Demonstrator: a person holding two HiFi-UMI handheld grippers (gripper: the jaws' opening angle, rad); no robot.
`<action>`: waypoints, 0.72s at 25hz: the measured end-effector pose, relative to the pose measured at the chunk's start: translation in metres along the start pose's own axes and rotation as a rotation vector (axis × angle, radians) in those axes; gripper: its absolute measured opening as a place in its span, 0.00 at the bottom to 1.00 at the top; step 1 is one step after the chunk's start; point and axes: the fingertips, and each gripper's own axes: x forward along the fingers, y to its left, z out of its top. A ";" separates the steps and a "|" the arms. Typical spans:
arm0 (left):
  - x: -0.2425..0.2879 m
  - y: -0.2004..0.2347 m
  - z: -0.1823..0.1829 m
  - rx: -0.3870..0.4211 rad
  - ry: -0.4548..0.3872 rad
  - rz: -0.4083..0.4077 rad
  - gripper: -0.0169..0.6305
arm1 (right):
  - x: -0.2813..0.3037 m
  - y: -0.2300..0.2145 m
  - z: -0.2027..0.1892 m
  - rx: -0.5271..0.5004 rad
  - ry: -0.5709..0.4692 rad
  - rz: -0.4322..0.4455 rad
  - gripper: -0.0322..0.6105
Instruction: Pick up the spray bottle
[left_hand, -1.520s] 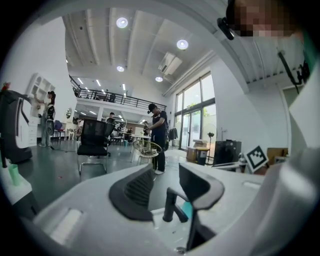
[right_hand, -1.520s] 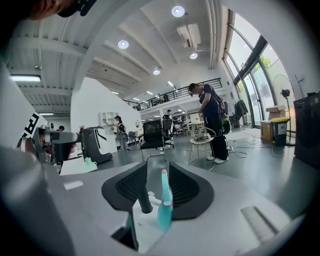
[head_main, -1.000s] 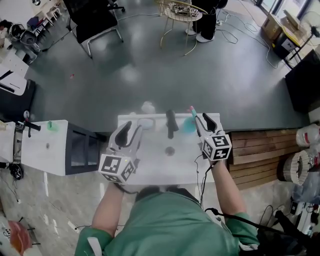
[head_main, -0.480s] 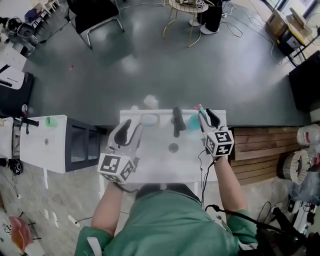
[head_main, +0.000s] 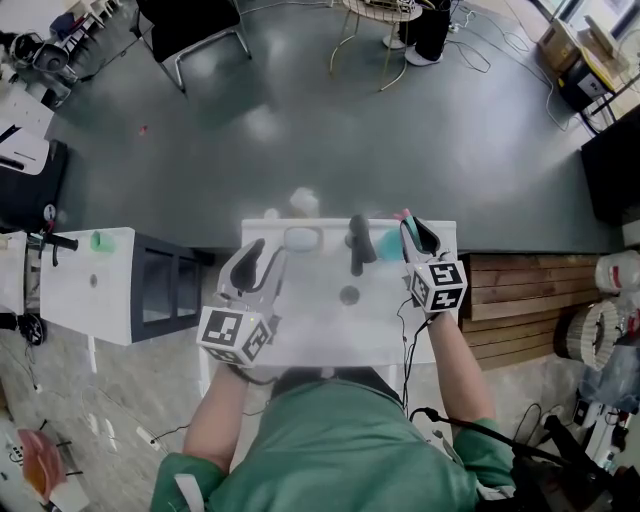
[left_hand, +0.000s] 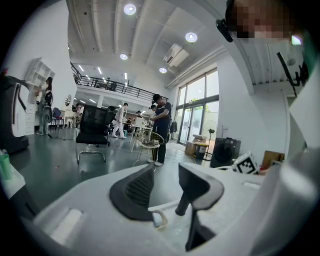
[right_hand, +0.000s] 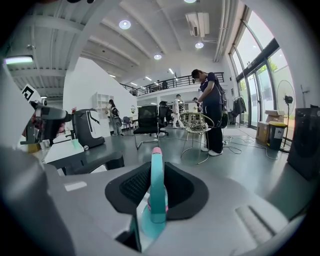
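Observation:
A teal spray bottle (right_hand: 156, 200) with a pink nozzle tip sits between the jaws of my right gripper (right_hand: 157, 172), and both dark pads press against its head. In the head view the bottle (head_main: 385, 243) shows at the back right of the white table (head_main: 310, 325), just left of the right gripper (head_main: 417, 232). My left gripper (head_main: 262, 255) hovers over the table's left part. Its jaws stand apart in the left gripper view (left_hand: 167, 175) with nothing between them.
A black upright object (head_main: 358, 243), a small dark round thing (head_main: 348, 295) and a pale clear object (head_main: 302, 238) lie on the table. A white cabinet (head_main: 90, 285) stands to the left and wooden boards (head_main: 510, 290) to the right. People and chairs occupy the grey floor beyond.
The right gripper has edged a little left relative to the table, with the bottle at its jaws throughout. The head view has shifted slightly. The left gripper has held its place.

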 end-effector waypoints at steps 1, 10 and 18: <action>0.000 0.000 -0.001 -0.001 0.001 0.000 0.26 | 0.000 0.000 0.000 -0.005 -0.003 0.000 0.16; 0.000 0.001 -0.003 -0.003 0.007 0.012 0.26 | 0.002 0.001 0.001 -0.043 -0.014 -0.003 0.15; -0.003 0.002 -0.003 -0.010 0.005 0.009 0.25 | -0.001 -0.003 0.003 -0.034 -0.012 -0.017 0.15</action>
